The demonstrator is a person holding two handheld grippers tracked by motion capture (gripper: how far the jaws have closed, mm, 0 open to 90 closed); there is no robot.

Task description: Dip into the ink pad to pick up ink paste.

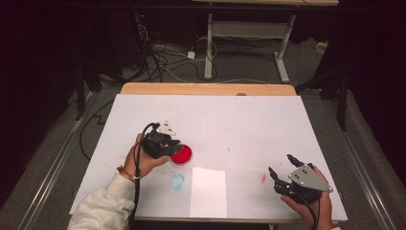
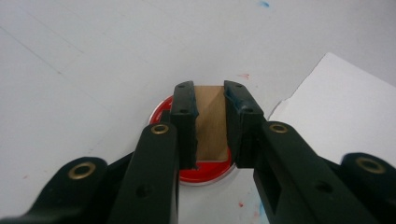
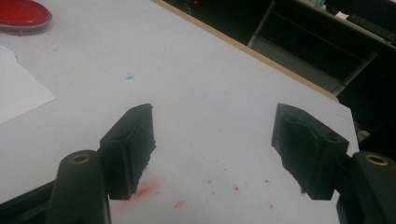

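On the white-covered table (image 1: 287, 124), the left hand-held gripper (image 2: 208, 95) is clamping a wooden stamp block (image 2: 211, 123) directly above the red ink pad (image 2: 205, 170), the sheet of white paper (image 1: 208, 191) lying just beside, while the right hand-held gripper (image 3: 212, 149) is gaping wide and empty, well apart.

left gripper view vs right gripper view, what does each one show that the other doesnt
Left gripper view: the left gripper shut on a wooden block, held just above the red ink pad; whether they touch I cannot tell.

Right gripper view: the right gripper with jaws wide open and nothing between them, red smears on the table below, and the table's far wooden edge with dark floor beyond.

Both: the red ink pad, the white paper sheet and the white table cover.
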